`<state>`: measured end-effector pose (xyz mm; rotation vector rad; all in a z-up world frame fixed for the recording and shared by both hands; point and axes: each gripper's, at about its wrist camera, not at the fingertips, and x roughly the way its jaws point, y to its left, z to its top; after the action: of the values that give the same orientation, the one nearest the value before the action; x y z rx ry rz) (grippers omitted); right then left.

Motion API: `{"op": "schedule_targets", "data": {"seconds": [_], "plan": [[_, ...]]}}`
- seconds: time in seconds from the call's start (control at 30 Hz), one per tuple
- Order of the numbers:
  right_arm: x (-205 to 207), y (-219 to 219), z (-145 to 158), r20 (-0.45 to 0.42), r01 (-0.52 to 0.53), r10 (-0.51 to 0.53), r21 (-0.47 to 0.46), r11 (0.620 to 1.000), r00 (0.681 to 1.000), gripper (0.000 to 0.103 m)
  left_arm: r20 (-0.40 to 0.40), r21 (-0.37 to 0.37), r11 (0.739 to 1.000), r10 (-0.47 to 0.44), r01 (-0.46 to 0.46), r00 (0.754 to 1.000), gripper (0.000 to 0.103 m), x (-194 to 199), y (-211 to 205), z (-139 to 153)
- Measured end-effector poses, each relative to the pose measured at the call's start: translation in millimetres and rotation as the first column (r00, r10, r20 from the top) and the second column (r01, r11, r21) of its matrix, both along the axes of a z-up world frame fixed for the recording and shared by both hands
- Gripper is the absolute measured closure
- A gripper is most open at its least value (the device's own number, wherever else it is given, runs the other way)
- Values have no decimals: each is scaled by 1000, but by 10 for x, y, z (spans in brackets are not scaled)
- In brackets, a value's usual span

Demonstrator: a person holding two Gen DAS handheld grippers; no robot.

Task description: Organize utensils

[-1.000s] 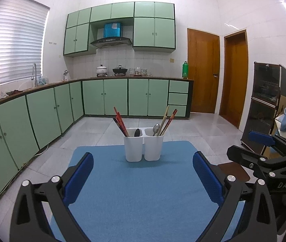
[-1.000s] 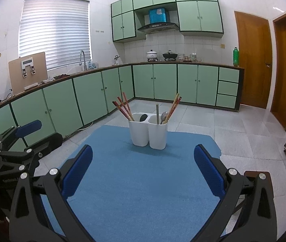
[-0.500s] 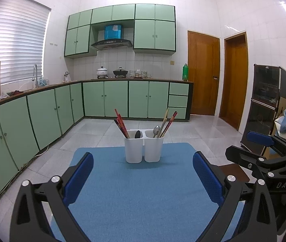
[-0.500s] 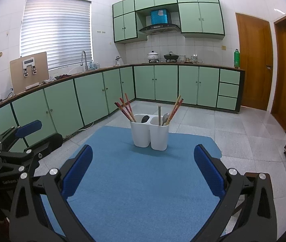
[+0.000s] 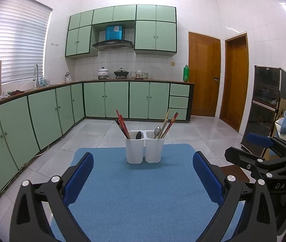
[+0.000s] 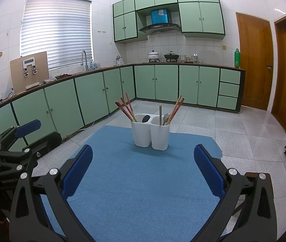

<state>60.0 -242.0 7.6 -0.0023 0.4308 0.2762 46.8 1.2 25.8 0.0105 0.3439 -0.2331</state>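
A two-compartment utensil holder [image 5: 145, 150] stands upright on the mat [image 5: 139, 191], near its far edge and about midway between its side edges. Left compartment: chopsticks [image 5: 122, 124] leaning left, with a dark spoon [image 5: 138, 135] to their right; right compartment: a metal spoon [image 5: 157, 131] with chopsticks and a stick [image 5: 168, 124] leaning right. The left gripper [image 5: 143, 178] and right gripper [image 6: 143, 168] hang side by side over the mat's near edge, well apart from the holder, nothing between their fingers.
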Motion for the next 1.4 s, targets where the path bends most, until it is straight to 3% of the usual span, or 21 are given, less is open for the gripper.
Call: {"op": "schedule_targets", "data": {"seconds": [1.4], "plan": [[51,90,-62,-17,-5,5,7,1000,1000,5,-7,1,1000,1,-1,1000,6,16,8,-3]]}}
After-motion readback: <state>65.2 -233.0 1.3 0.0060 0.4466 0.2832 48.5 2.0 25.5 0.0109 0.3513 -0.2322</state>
